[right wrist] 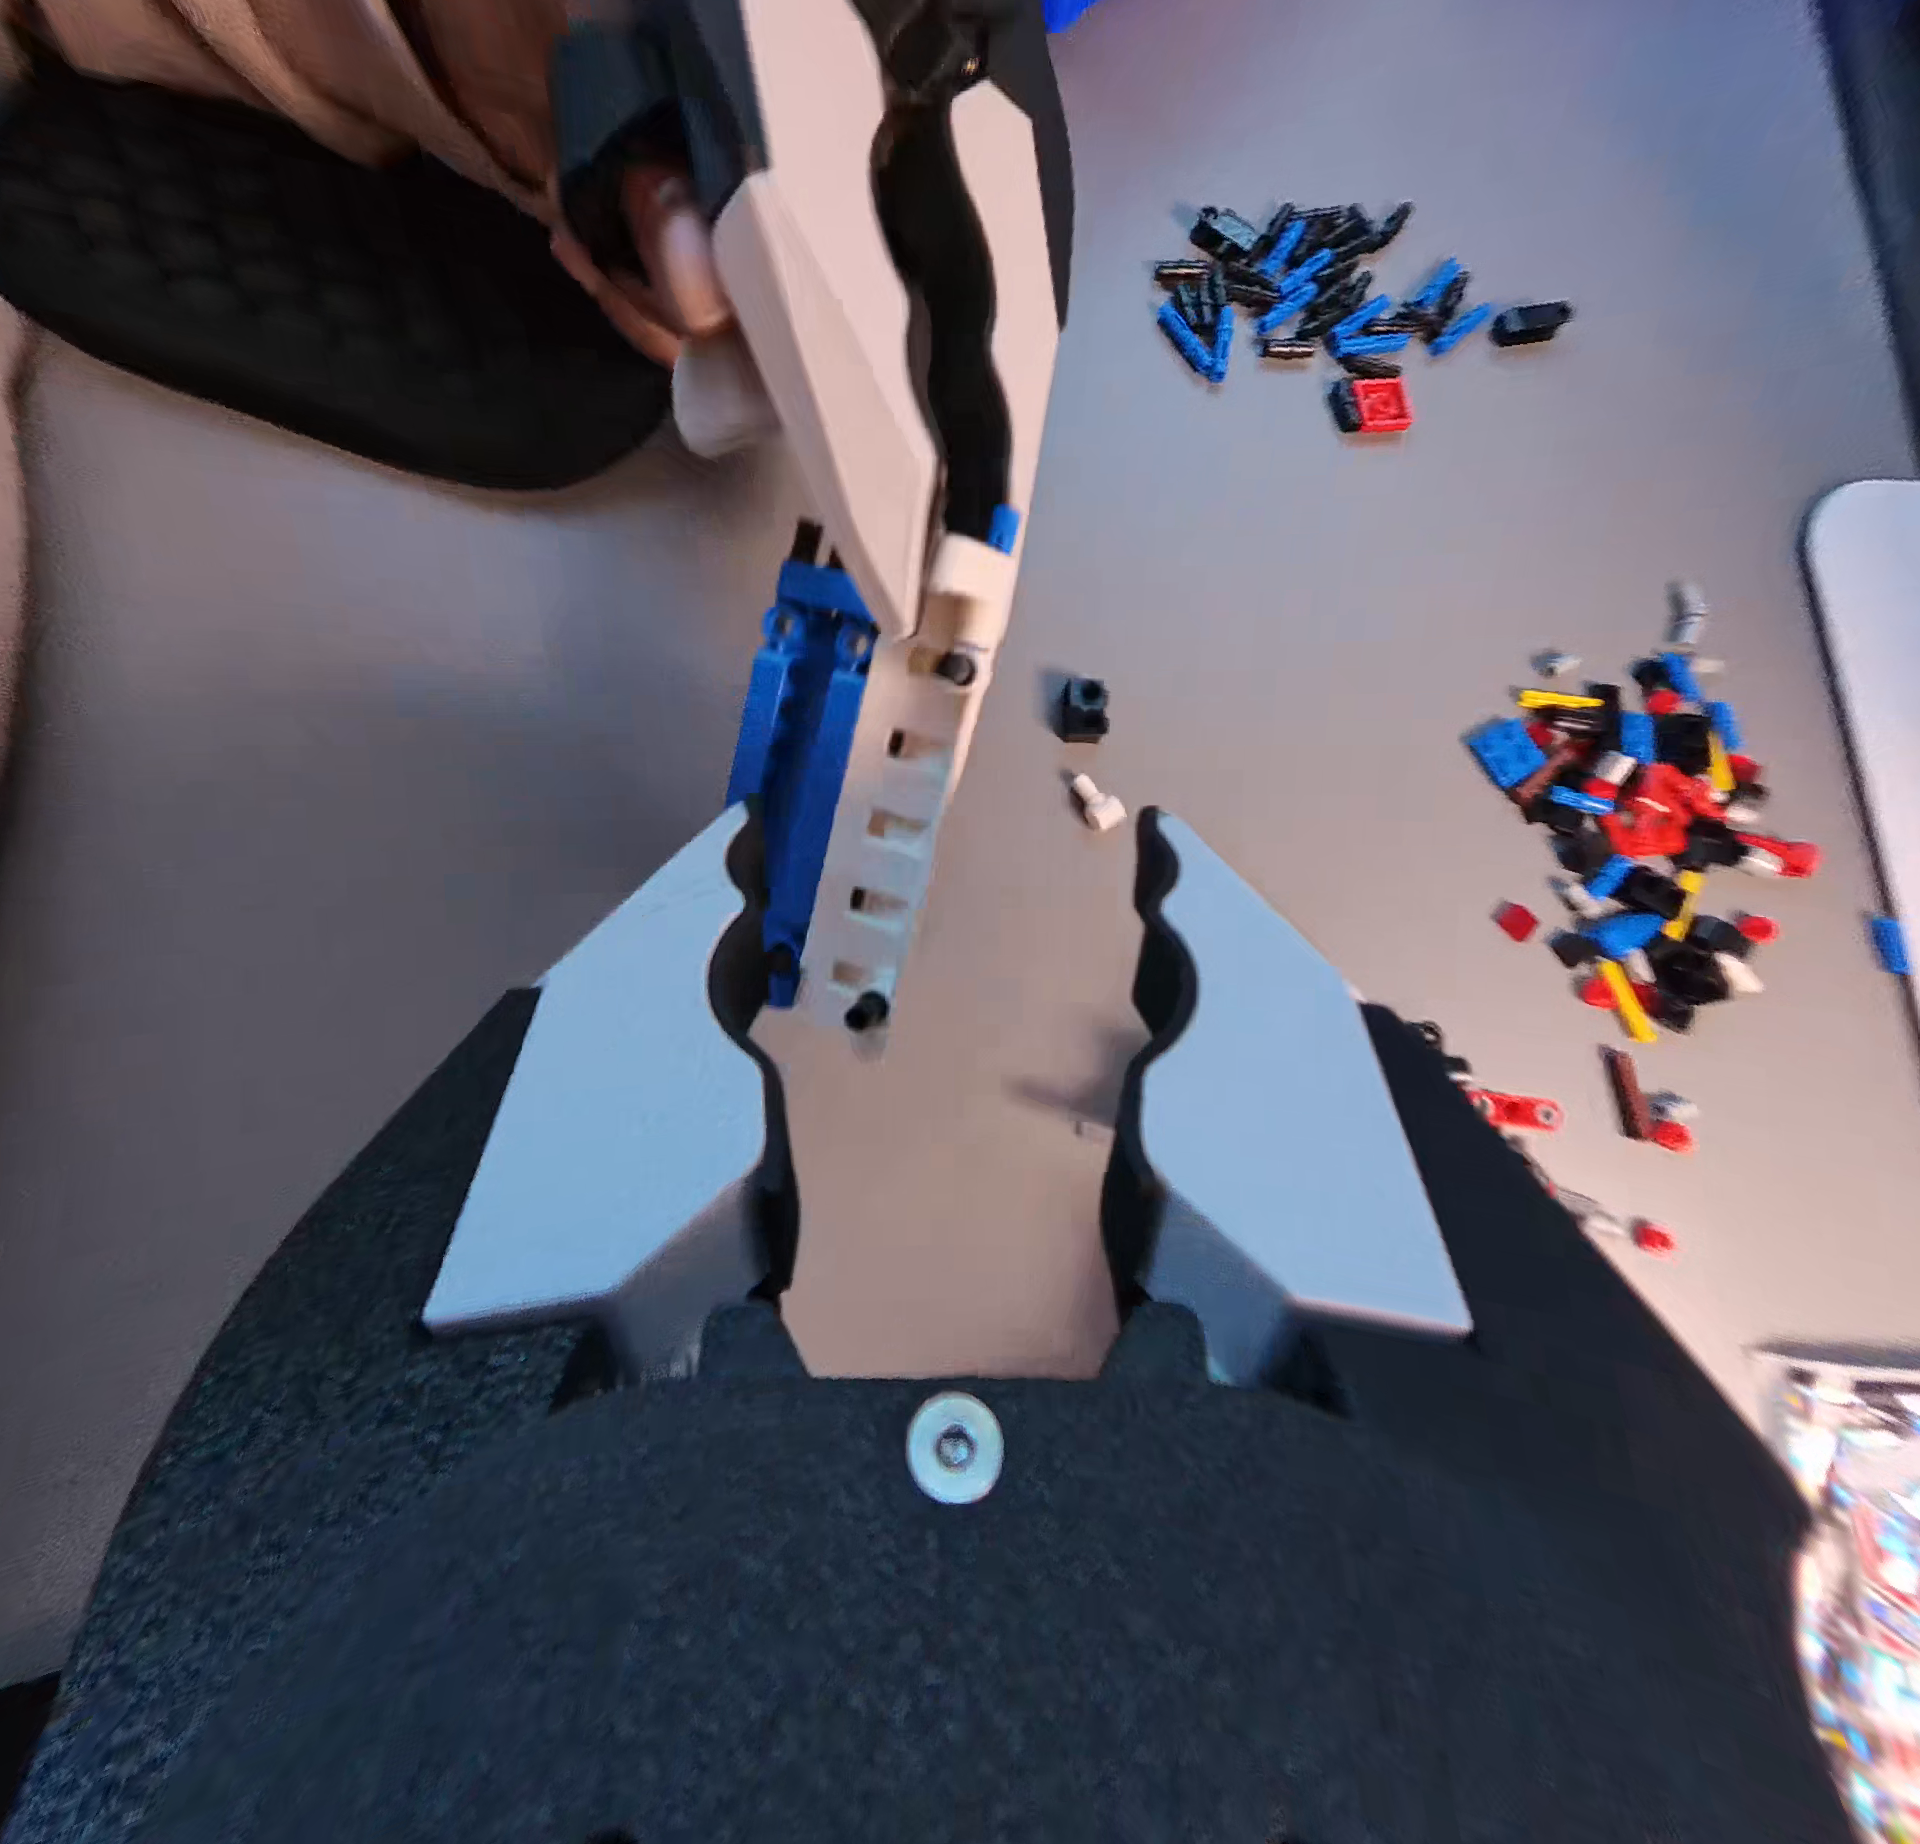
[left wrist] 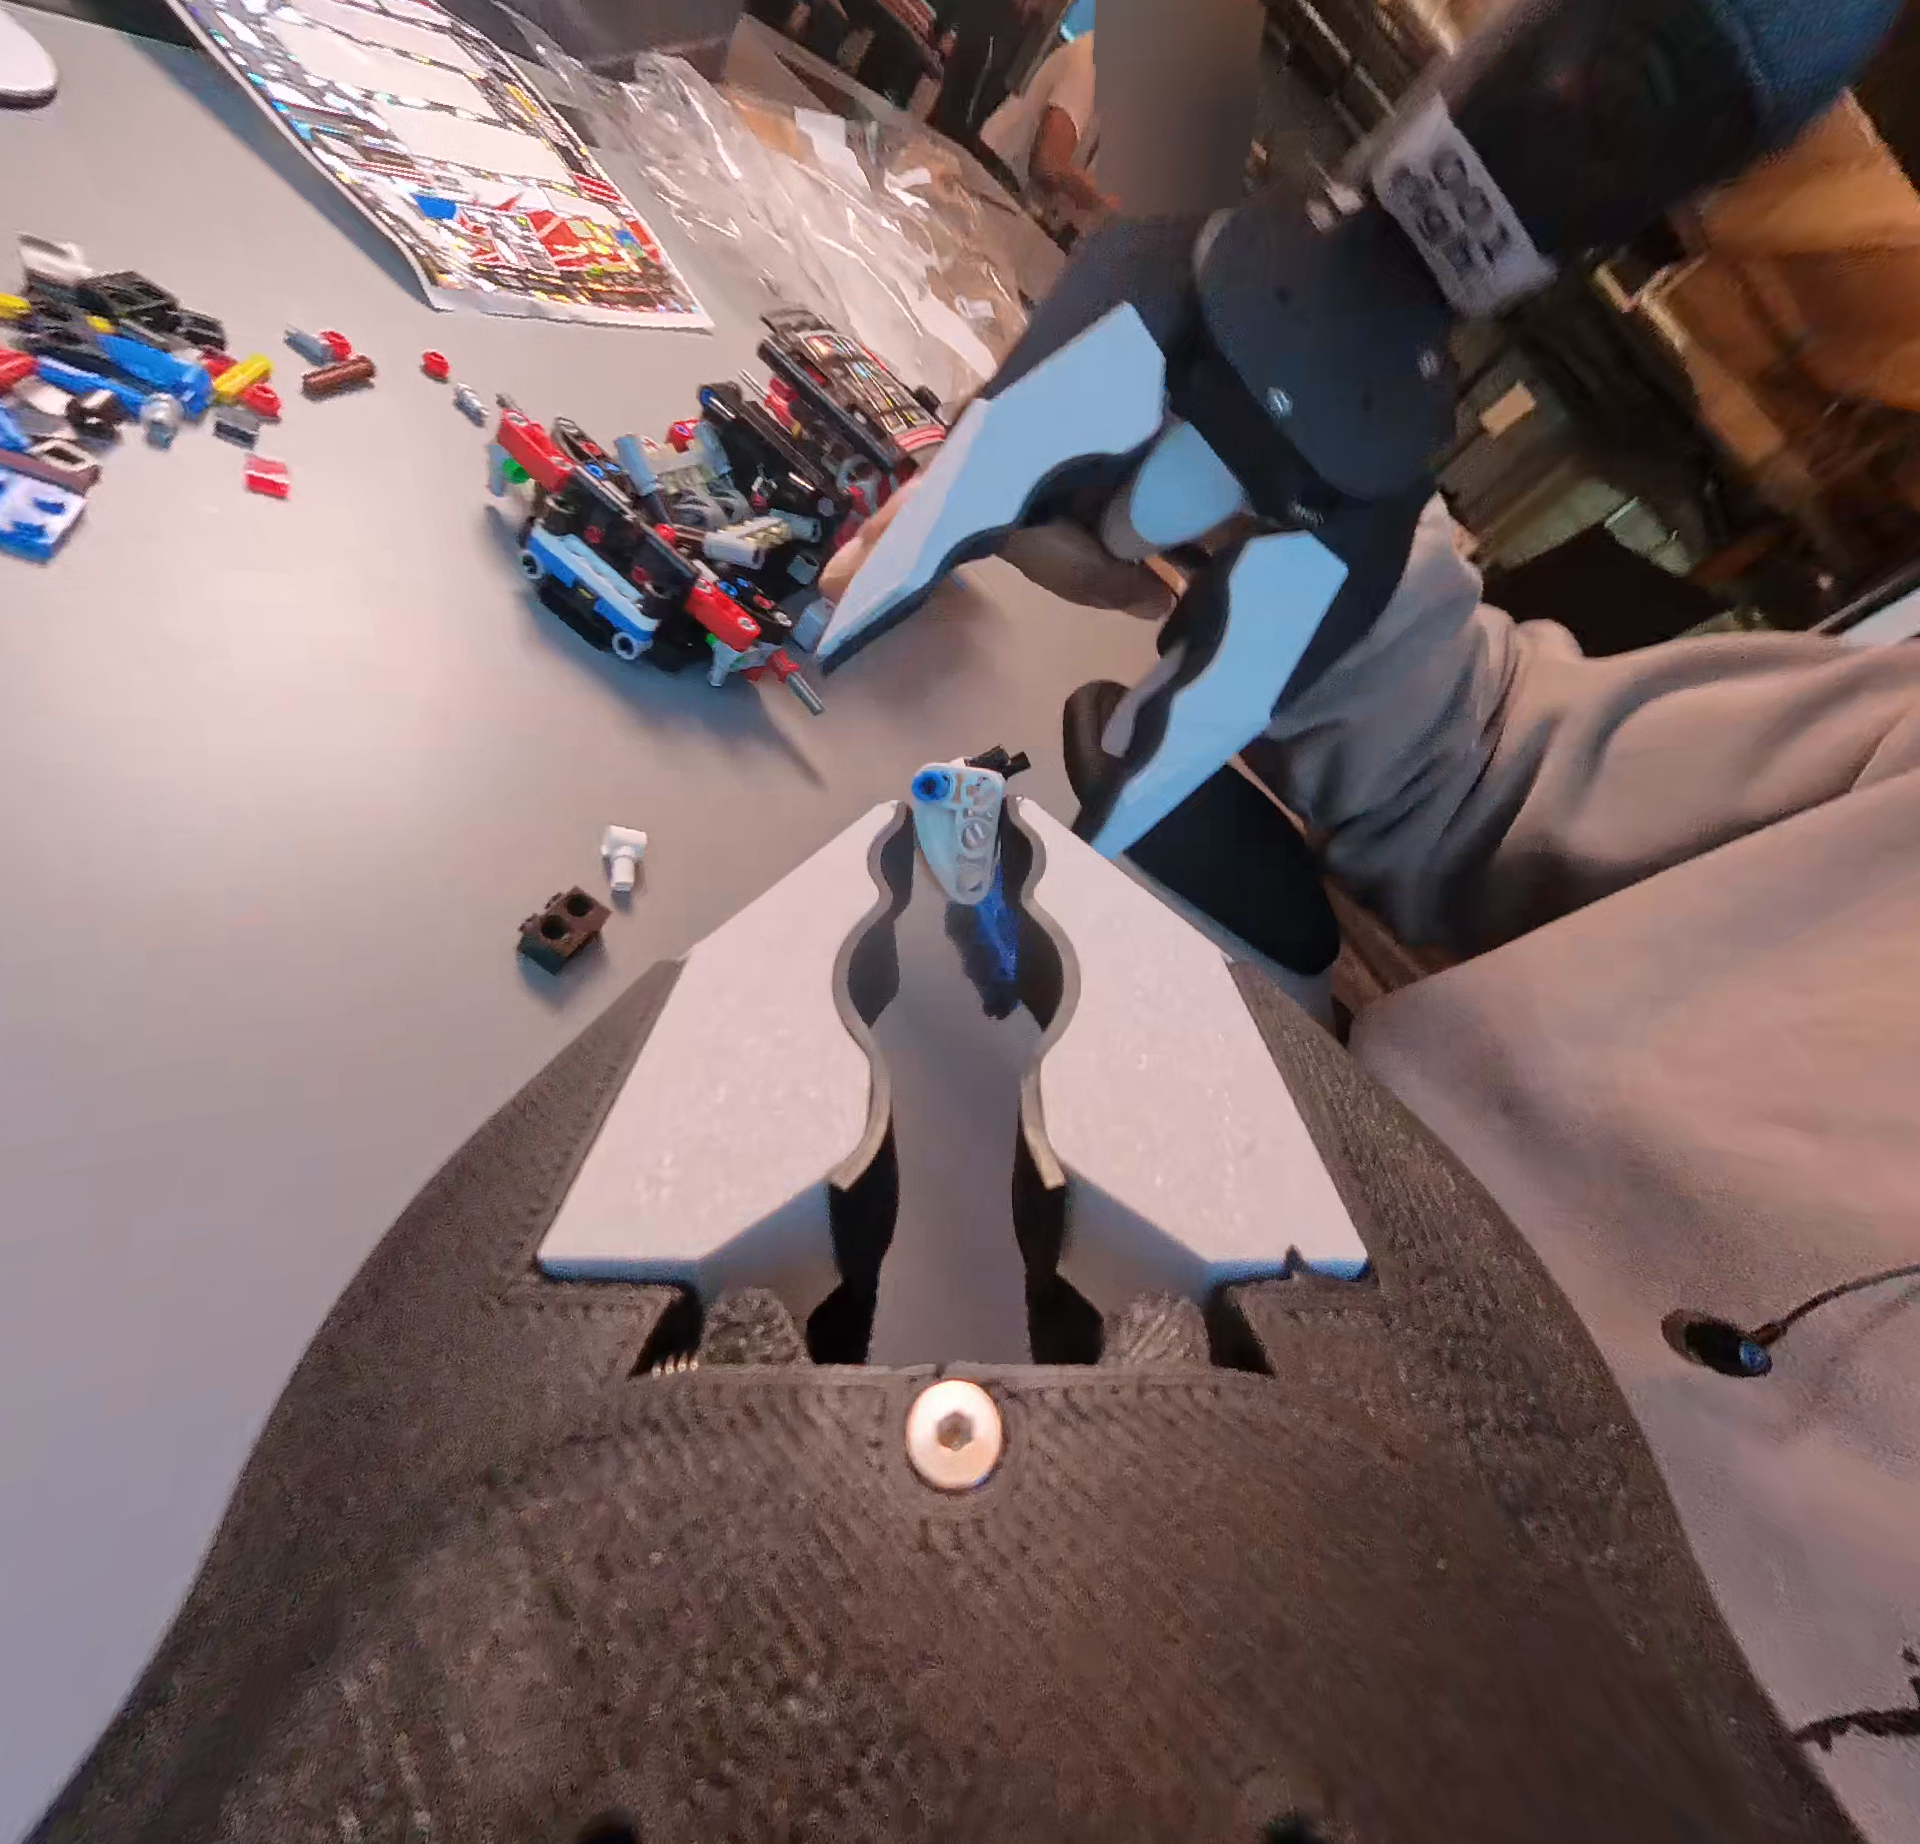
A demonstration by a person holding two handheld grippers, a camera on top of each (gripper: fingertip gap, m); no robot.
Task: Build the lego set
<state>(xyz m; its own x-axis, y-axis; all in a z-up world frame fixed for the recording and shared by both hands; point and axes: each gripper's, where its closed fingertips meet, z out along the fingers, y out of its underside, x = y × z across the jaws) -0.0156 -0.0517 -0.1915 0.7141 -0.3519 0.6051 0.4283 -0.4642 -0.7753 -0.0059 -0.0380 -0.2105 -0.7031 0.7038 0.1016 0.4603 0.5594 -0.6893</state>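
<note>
My left gripper (left wrist: 961, 812) is shut on a small sub-assembly (left wrist: 968, 844), a white holed beam joined to a long blue piece. In the right wrist view the left gripper (right wrist: 951, 573) comes down from the top, and the white beam (right wrist: 899, 828) and blue piece (right wrist: 800, 755) hang from its tips. My right gripper (right wrist: 945, 818) is open and empty. The sub-assembly sits between its fingers, close to the left finger (right wrist: 644, 1046). The right gripper also shows in the left wrist view (left wrist: 966, 745), jaws spread. The partly built car model (left wrist: 686, 527) lies on the grey table (left wrist: 312, 963).
An open instruction booklet (left wrist: 416, 132) and clear plastic bags (left wrist: 810, 163) lie at the back. Loose brick piles lie on the table (left wrist: 114, 371) (right wrist: 1642, 838), with blue and black pins (right wrist: 1320, 288). A small black brick (right wrist: 1081, 705) and a white peg (right wrist: 1096, 802) lie near the grippers.
</note>
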